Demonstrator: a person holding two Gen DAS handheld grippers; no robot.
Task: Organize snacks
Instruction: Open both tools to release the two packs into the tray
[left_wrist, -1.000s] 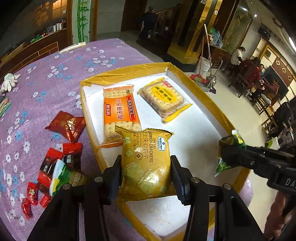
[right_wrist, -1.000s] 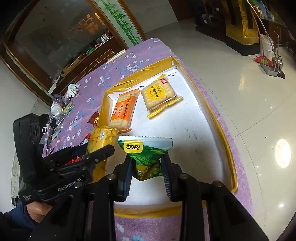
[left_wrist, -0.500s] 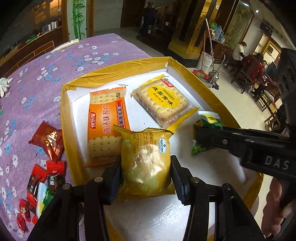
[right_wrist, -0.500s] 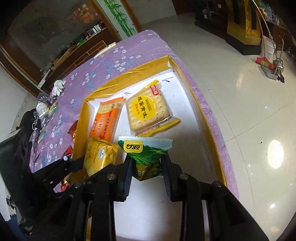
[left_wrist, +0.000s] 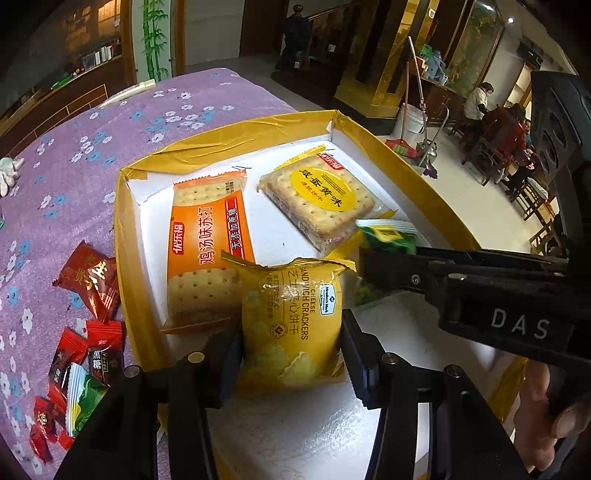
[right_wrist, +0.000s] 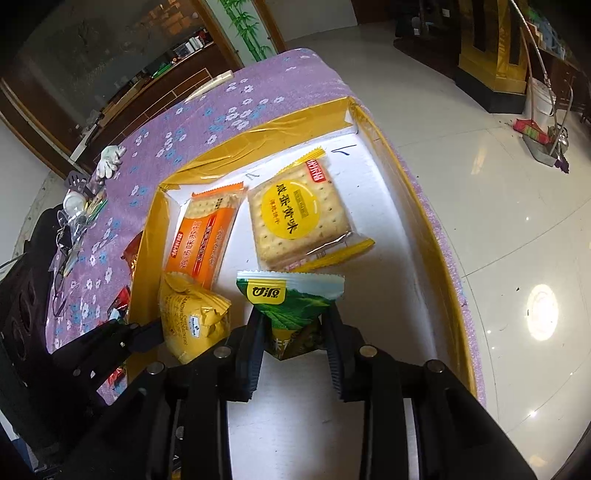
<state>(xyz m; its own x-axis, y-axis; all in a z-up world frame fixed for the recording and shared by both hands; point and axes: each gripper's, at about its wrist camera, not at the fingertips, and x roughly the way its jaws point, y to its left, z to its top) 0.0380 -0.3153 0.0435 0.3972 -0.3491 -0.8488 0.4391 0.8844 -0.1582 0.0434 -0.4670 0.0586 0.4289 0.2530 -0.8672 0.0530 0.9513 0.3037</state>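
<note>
My left gripper is shut on a yellow cheese cracker packet, held over the near part of the white tray with yellow taped walls. In the right wrist view that same cracker packet shows at the left. My right gripper is shut on a green snack packet, just right of the cracker packet. In the left wrist view the green packet peeks out above the right gripper's black finger. An orange cracker pack and a square yellow-label cracker pack lie in the tray's far half.
Several small red and dark candy wrappers lie on the purple flowered tablecloth left of the tray. A white glove and clutter sit at the far left. The table edge drops to a shiny tiled floor on the right.
Both grippers have moved forward and lower over the tray, each keeping its packet. The tray's two cracker packs now look nearer and larger, and the right gripper has come closer to the left one.
</note>
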